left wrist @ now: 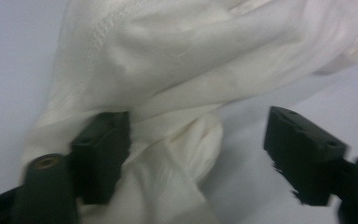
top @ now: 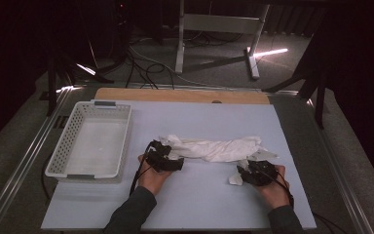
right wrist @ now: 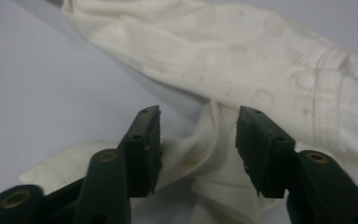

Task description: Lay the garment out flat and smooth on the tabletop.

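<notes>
- Basket (top: 68, 146): at the table's (top: 195, 204) left, apart from the work.
- Left claw (top: 171, 157): open at the white cloth's (top: 219, 148) left end, fabric between its jaws.
- Cloth: mid-table, bunched lengthwise; likely soft, light, floppy; best pinched at both ends.
- Right claw (top: 247, 174): open, straddling a fold.

A dim lab or recording studio, by the looks: black curtains (top: 24, 53) around, loose cables (top: 146, 66) on grey carpet, a bare metal stand frame (top: 219, 29), and a covered worktable (top: 199, 195).
</notes>
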Action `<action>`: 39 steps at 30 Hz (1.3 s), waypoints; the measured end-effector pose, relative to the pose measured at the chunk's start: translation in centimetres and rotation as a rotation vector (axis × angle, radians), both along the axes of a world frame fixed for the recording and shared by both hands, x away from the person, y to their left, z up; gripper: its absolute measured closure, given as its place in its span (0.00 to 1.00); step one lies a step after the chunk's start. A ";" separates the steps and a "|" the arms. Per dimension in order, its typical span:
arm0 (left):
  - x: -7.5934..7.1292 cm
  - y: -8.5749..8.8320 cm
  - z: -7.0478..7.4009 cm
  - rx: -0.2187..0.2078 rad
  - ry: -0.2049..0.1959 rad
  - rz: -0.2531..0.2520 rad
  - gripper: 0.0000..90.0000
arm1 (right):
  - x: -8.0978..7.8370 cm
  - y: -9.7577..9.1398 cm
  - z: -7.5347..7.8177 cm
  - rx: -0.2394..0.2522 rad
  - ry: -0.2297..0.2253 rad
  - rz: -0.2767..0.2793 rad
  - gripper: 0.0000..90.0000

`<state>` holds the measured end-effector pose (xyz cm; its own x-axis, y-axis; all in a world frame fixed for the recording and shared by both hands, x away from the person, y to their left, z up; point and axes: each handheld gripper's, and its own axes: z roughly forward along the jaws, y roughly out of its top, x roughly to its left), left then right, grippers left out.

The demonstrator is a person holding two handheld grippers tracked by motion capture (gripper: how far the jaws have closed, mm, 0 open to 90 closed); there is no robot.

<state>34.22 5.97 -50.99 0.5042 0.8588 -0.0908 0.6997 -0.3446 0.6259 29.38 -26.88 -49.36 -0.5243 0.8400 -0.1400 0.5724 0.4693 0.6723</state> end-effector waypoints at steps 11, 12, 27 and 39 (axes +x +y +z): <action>0.1 1.1 0.3 -0.006 0.017 0.014 0.75 | 0.0 0.1 -0.3 -0.023 0.048 0.010 0.78; 0.1 1.2 0.3 -0.013 0.017 0.009 0.75 | 0.0 0.1 -0.3 -0.026 0.047 0.011 0.81; -1.3 2.1 2.4 -0.130 0.015 -0.059 0.90 | -1.1 -0.5 1.9 -0.058 -0.050 0.022 0.93; -1.1 4.2 3.9 -0.220 0.009 -0.027 0.91 | -2.7 -4.6 4.7 -0.050 -0.153 -0.080 0.93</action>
